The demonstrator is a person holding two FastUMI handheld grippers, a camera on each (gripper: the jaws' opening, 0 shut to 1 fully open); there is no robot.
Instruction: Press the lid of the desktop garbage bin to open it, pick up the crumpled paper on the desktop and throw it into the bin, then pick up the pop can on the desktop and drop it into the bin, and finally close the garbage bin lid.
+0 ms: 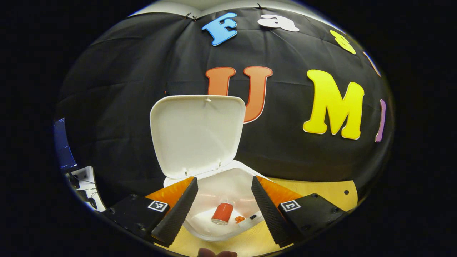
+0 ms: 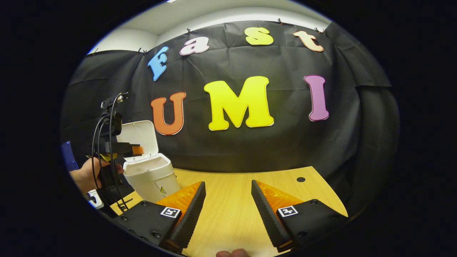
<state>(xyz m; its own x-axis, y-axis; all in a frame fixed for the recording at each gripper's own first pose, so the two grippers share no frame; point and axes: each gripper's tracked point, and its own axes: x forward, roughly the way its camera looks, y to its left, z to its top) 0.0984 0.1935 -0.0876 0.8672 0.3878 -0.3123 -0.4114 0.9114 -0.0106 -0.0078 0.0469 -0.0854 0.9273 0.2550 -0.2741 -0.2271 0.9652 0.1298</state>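
Basically the drop-in steps look done: pop can (image 1: pixel 222 213) lies on its side at the bottom of the bin (image 1: pixel 228 233), lid (image 1: pixel 197 134) standing upright and wide open behind it. A pale sheet under the can may be the crumpled paper, can't tell for sure; small orange scrap beside it. Left gripper (image 1: pixel 224 200) hangs above the bin mouth, fingers spread apart, holding nothing, can directly below and between them, not touching. Right gripper (image 2: pixel 228 203) is also spread and empty, over bare desktop (image 2: pixel 232 210), well apart from the bin (image 2: pixel 151 176), which sits off to its far left; the left gripper (image 2: pixel 137 150) is seen there at the bin's rim, held by a hand (image 2: pixel 87 175). Only step left, by my read, is closing the lid. Risks: pushing the lid from the wrong side or too high could tip or slide the light bin on the smooth desk; a finger dipping inside the rim could get caught as the lid swings down; a weak push may leave the lid unlatched and sprung up.
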